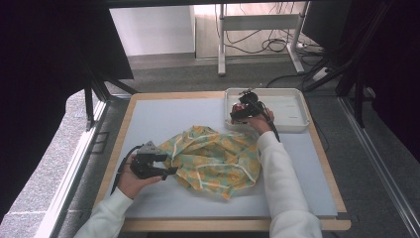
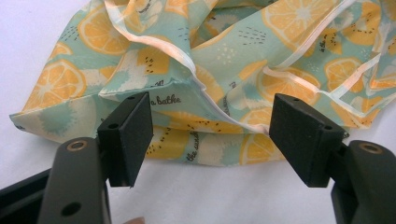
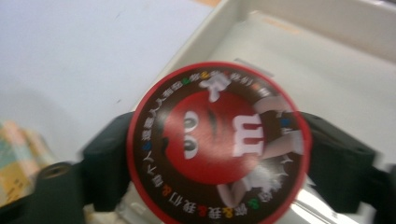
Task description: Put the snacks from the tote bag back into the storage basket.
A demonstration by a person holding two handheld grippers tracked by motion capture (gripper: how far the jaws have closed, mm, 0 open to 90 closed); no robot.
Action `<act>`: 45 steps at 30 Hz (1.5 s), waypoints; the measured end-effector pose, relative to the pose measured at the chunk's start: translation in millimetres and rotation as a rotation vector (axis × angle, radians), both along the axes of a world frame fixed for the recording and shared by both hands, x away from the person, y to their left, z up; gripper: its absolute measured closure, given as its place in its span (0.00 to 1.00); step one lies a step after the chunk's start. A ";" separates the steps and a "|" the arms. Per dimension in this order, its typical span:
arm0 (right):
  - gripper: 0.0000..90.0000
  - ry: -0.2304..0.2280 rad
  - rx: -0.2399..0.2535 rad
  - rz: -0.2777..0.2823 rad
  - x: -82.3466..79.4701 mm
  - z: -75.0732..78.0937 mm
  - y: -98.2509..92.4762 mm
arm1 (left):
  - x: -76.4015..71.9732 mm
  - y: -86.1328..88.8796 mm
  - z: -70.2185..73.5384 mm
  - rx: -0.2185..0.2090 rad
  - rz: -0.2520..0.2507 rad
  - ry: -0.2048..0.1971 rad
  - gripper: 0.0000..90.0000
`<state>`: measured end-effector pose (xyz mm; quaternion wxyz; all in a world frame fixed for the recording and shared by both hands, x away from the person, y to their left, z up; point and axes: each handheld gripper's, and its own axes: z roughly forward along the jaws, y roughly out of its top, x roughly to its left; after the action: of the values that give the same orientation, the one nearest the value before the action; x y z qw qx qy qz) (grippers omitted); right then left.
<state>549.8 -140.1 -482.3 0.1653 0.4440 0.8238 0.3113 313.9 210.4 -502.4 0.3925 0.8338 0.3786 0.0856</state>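
A crumpled cloth (image 1: pixel 215 156) printed with orange slices on pale green lies in the middle of the table. My left gripper (image 1: pixel 171 170) rests at its left edge. In the left gripper view that gripper (image 2: pixel 210 107) stands open, its pads just short of the cloth's (image 2: pixel 224 60) folded hem. My right gripper (image 1: pixel 237 111) hovers over the left end of a white tray (image 1: pixel 292 106). In the right gripper view its jaws (image 3: pixel 217 149) sit against the sides of a round candy tin (image 3: pixel 217 140) with a red-rimmed lid and a red cartoon face, above the tray (image 3: pixel 327 56).
The grey mat (image 1: pixel 163 119) covers a wood-edged table. The tray stands at the back right corner. A strip of the cloth (image 3: pixel 14 158) shows at the left of the right gripper view. Desk legs and cables stand on the floor beyond the table.
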 end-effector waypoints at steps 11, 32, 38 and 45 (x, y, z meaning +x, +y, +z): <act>0.17 -0.112 0.159 -0.043 -16.3 21.0 -17.5 | 0.0 -0.1 0.0 0.000 0.000 -0.001 0.34; 0.28 -0.168 0.263 0.122 -97.4 60.2 -27.1 | 1.2 1.2 0.0 -0.002 0.007 0.000 0.34; 0.28 -0.146 0.274 0.114 -120.7 50.8 -40.2 | -0.5 0.8 1.1 -0.001 0.003 -0.003 0.34; 0.28 -0.153 0.266 0.105 -151.1 40.0 -57.2 | -0.2 1.0 1.1 -0.006 0.005 -0.001 0.34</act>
<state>398.7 -197.2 -442.3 0.1507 0.3932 0.7825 0.4587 313.8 211.4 -501.3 0.3947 0.8318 0.3808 0.0858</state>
